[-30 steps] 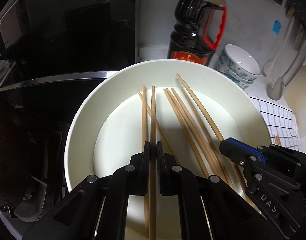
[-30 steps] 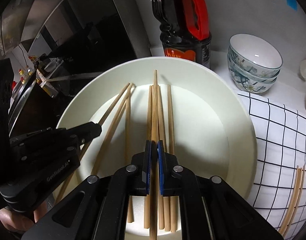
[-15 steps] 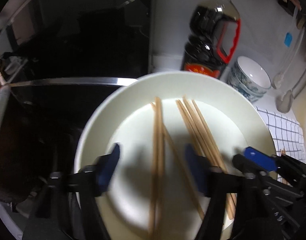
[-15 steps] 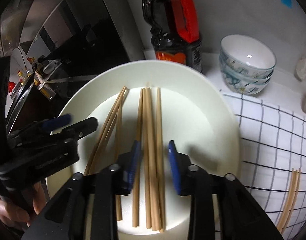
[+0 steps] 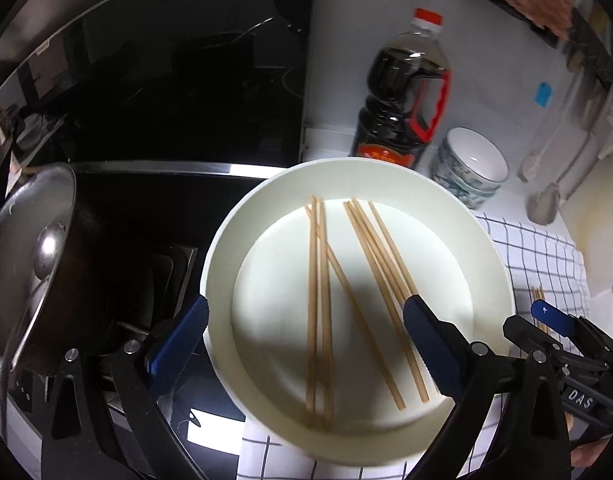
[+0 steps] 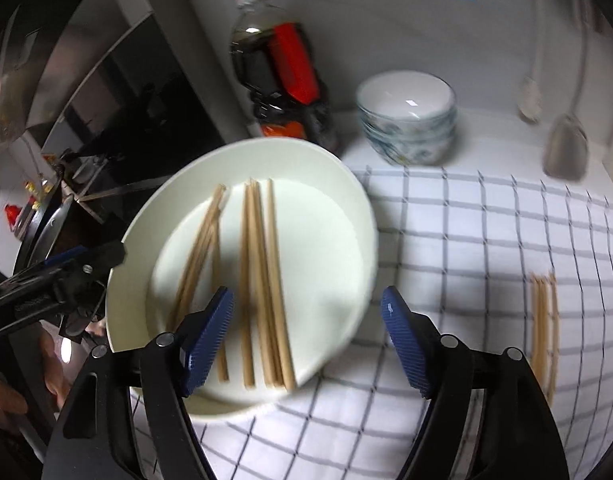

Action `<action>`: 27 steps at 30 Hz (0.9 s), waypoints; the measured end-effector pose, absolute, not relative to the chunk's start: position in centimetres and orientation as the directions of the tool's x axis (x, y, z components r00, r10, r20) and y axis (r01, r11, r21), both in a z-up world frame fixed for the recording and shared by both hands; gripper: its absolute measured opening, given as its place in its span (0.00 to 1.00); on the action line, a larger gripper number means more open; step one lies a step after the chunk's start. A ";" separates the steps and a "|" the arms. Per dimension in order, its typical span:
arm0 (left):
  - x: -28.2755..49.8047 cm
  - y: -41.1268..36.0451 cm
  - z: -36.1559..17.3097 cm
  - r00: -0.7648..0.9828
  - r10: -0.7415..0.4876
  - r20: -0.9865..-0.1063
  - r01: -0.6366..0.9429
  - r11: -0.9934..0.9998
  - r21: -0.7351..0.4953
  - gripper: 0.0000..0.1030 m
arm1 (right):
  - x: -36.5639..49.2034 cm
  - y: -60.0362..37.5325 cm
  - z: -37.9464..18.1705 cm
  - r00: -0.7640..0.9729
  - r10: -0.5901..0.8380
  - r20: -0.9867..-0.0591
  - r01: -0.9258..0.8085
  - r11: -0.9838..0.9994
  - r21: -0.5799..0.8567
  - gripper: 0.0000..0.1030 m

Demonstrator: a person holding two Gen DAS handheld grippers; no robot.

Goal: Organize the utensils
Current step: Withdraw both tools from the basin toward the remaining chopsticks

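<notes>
Several wooden chopsticks [image 5: 320,304] lie in two loose groups in a white plate [image 5: 482,264]. My left gripper [image 5: 304,344] hovers above the plate's near side, open and empty. The right wrist view shows the same chopsticks [image 6: 262,280] in the plate [image 6: 338,208]. My right gripper [image 6: 306,336] is open and empty above the plate's right edge. A few more chopsticks [image 6: 544,320] lie on the checked cloth [image 6: 466,240] to the right. The right gripper's blue tip [image 5: 550,314] shows at the lower right of the left wrist view.
A dark soy sauce bottle [image 5: 402,108] and stacked patterned bowls [image 5: 468,166] stand behind the plate. A black stove [image 5: 166,92] and a pan with a metal lid [image 5: 30,264] are on the left. Ladles [image 5: 546,200] hang on the right wall.
Both grippers were shut on chopsticks in the plate a second ago. Both have opened wide, let the chopsticks go and drawn back and up. The right one has shifted right.
</notes>
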State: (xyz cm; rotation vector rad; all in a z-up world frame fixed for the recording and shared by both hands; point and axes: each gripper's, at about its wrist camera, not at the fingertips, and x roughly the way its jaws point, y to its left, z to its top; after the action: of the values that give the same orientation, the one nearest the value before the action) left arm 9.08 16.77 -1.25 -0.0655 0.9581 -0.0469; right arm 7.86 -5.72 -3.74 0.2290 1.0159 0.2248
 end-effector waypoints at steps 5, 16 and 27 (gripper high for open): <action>7.6 15.3 -0.2 0.609 -0.071 -0.790 0.072 0.997 -0.034 0.94 | 6.3 -8.0 -4.0 0.456 0.363 -0.813 0.054 0.900 0.432 0.71; 5.7 11.9 -0.3 0.533 -0.131 -0.836 0.169 0.985 -0.046 0.94 | 1.5 -12.0 -4.8 0.427 0.369 -0.826 0.425 0.724 0.543 0.71; 4.3 9.9 -1.4 0.466 -0.126 -0.876 0.232 0.972 -0.016 0.94 | -1.6 -12.0 -3.4 0.476 0.264 -0.839 0.421 0.770 0.480 0.71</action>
State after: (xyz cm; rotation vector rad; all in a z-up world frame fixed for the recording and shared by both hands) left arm 4.34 9.91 -1.37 0.1107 1.0640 -0.2204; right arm -1.59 -12.04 -3.41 0.7229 1.0969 -0.1069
